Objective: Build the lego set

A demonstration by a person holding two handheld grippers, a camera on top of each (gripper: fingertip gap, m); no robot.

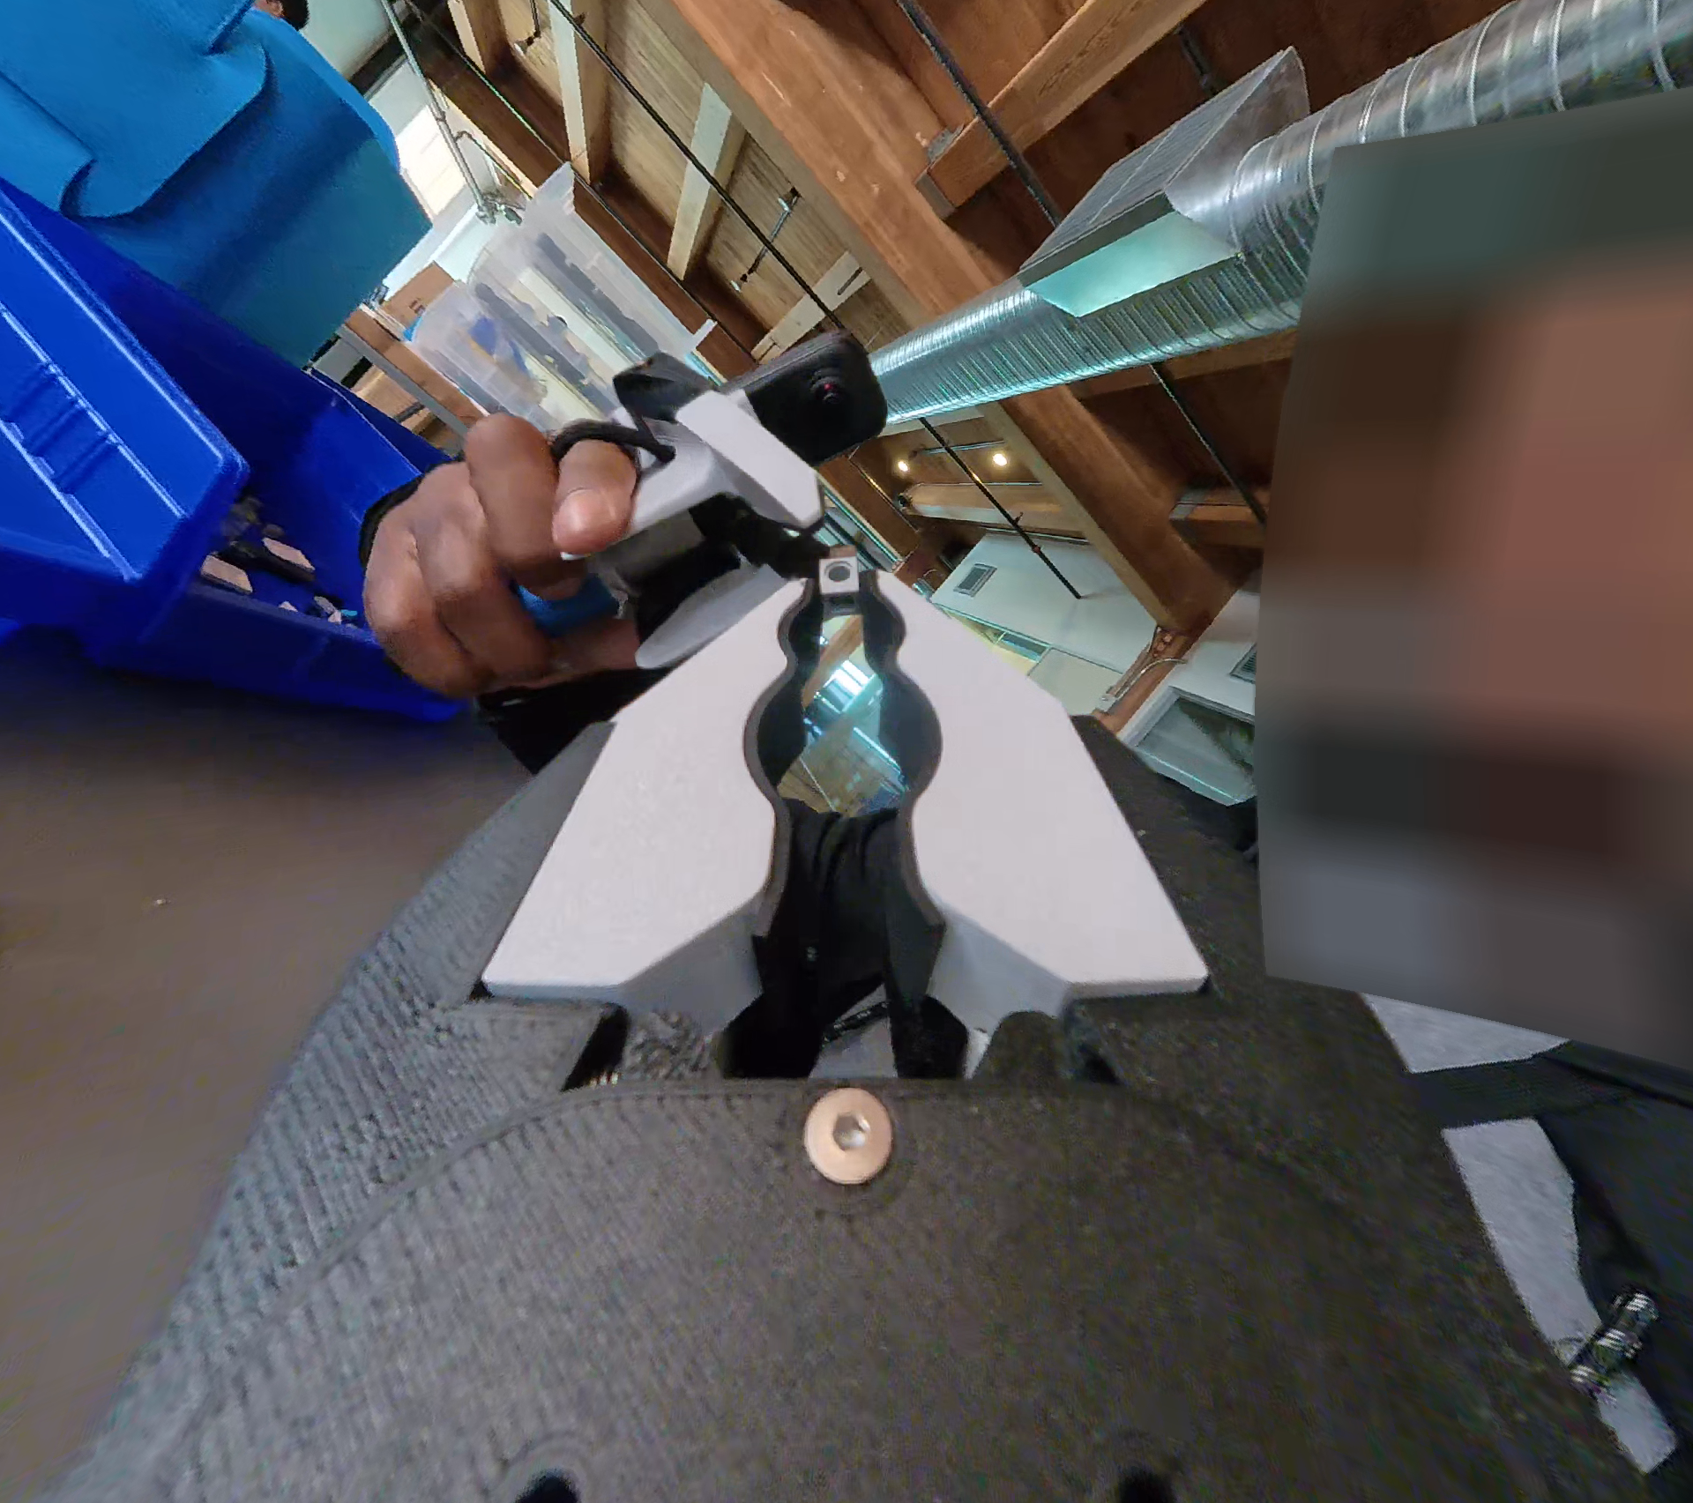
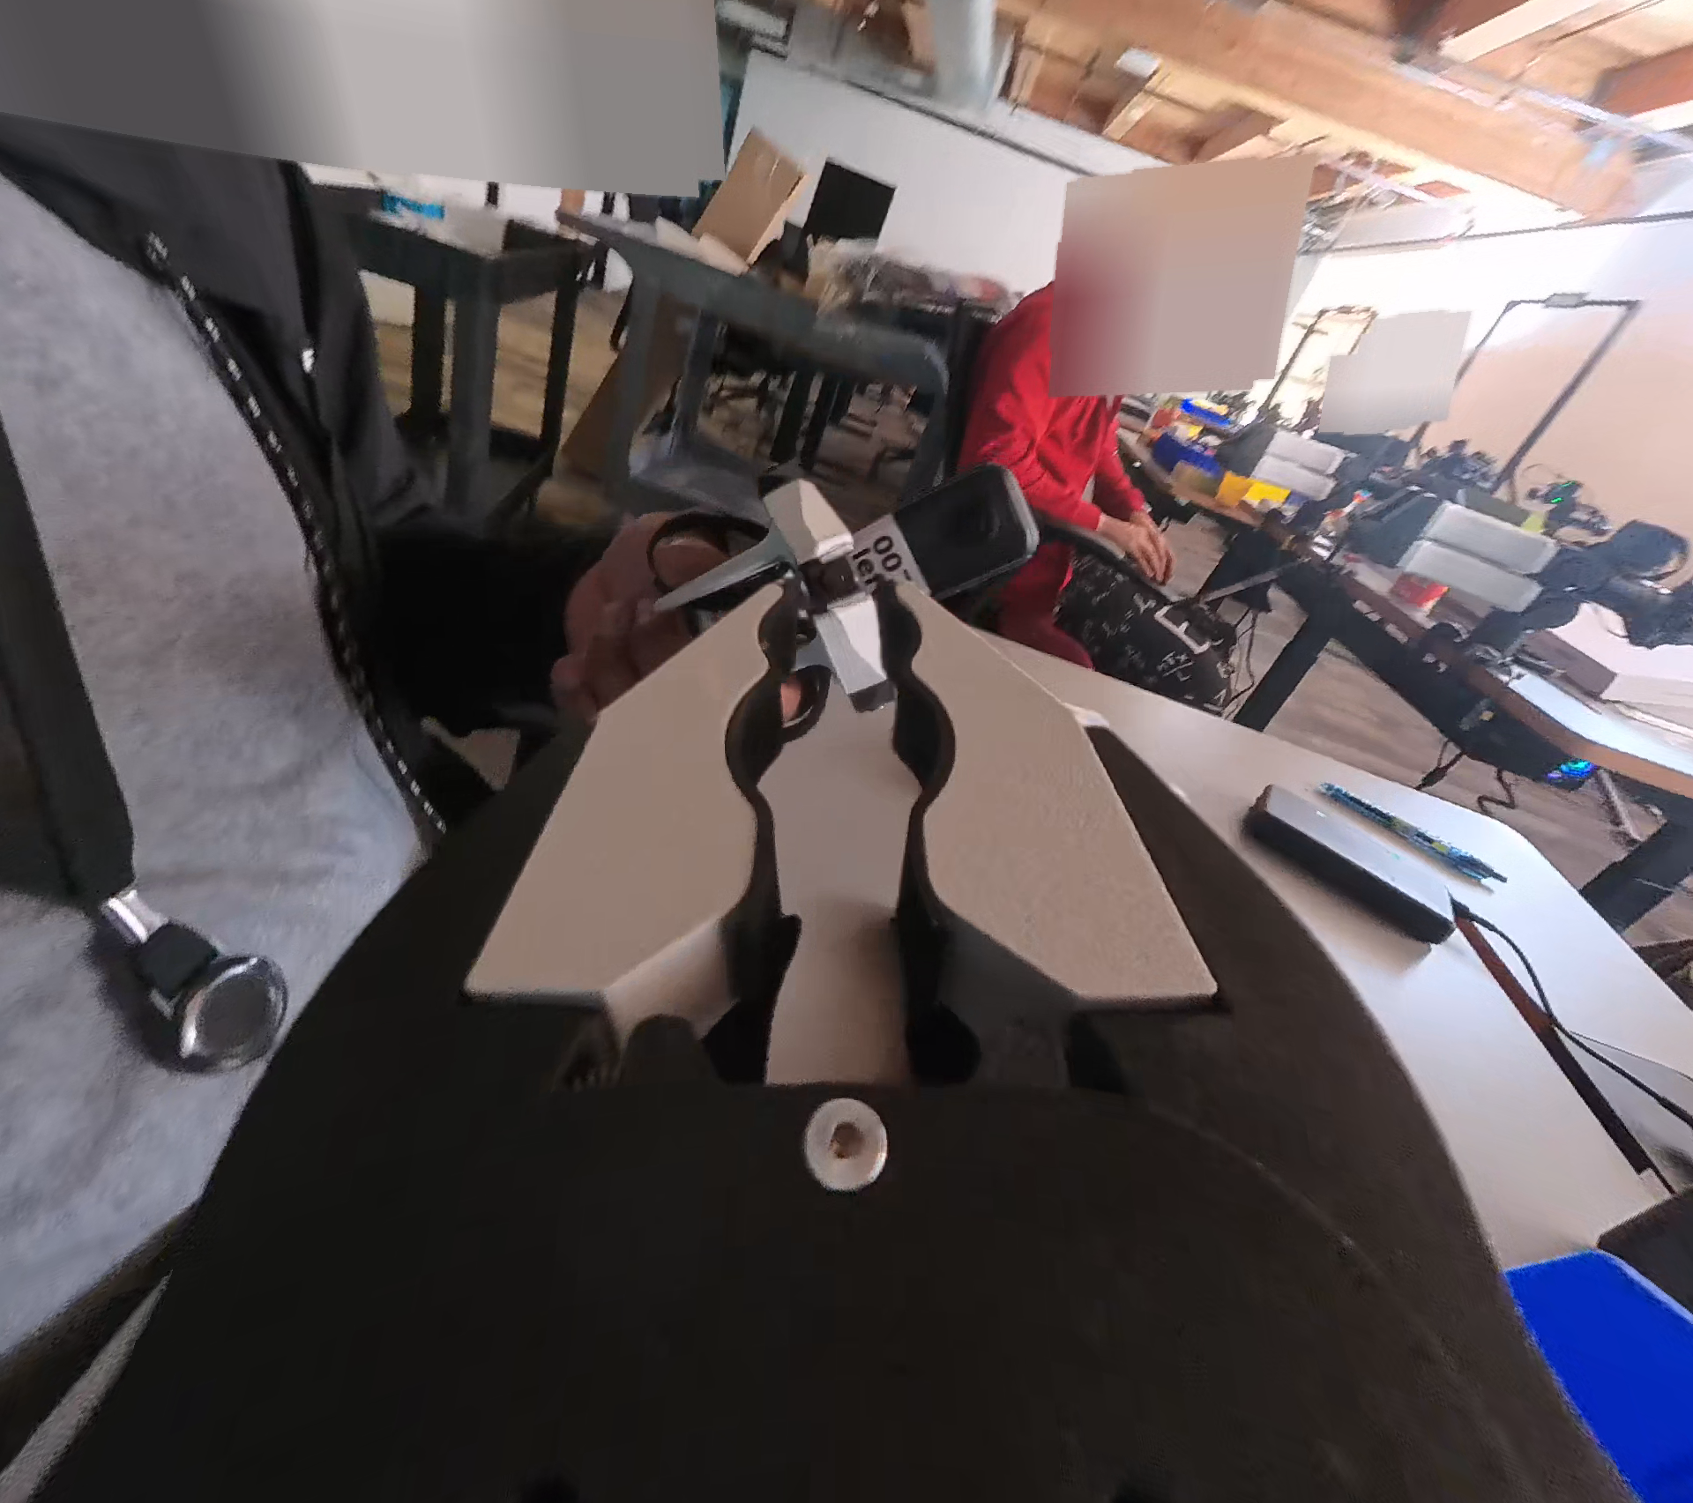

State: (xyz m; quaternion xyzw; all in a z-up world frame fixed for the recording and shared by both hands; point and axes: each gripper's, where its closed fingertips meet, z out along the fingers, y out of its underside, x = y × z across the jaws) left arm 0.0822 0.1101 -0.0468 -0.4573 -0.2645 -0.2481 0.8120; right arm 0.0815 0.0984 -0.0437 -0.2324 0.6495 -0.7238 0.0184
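Workshop, timber ceiling (image 1: pixel 824 39), ducting (image 1: pixel 1374 140), workbenches (image 2: pixel 1429 571)

Left tool (image 1: pixel 838 589): raised and tilted upward toward the ceiling, its two grey fingers (image 1: pixel 660 827) converging on a small grey lego piece (image 1: pixel 839 574) gripped at their tips. Right tool (image 1: pixel 788 539): meets the same piece from the far side, tips touching or just beside it; whether its fingers are closed cannot be told. A hand (image 1: pixel 476 571) grips its handle, and a black camera (image 1: pixel 820 397) sits on its body. A blue bin (image 1: pixel 147 470) rests on the dark bench (image 1: pixel 165 864) at left, small pieces visible inside. Overhead: wooden beams (image 1: pixel 916 39) and a silver duct (image 1: pixel 1283 195).
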